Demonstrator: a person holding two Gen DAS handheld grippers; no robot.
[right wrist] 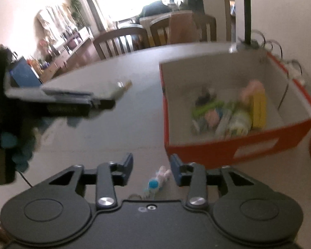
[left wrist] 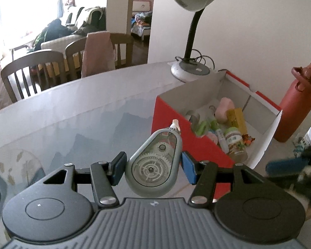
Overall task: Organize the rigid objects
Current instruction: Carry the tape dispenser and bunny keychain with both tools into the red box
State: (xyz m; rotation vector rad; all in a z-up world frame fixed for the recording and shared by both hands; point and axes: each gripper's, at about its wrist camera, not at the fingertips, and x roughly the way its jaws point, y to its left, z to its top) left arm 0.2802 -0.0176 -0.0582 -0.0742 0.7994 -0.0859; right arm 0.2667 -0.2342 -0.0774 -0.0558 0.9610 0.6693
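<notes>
Gripped between the left gripper's (left wrist: 152, 167) pads above the table (left wrist: 83, 112), tape dispenser (left wrist: 154, 164) best carried level past the box's (left wrist: 176, 124) near wall before release; right gripper (right wrist: 151, 169) open over keychain (right wrist: 157, 181).

A lived-in home is showing here: wooden dining chairs (left wrist: 33, 72) are standing beyond the fingers at the far edge of the table (left wrist: 83, 112), a sofa (left wrist: 72, 25) piled with clothes is sitting by a bright window, and a desk lamp (left wrist: 191, 41) is rising ahead.
</notes>
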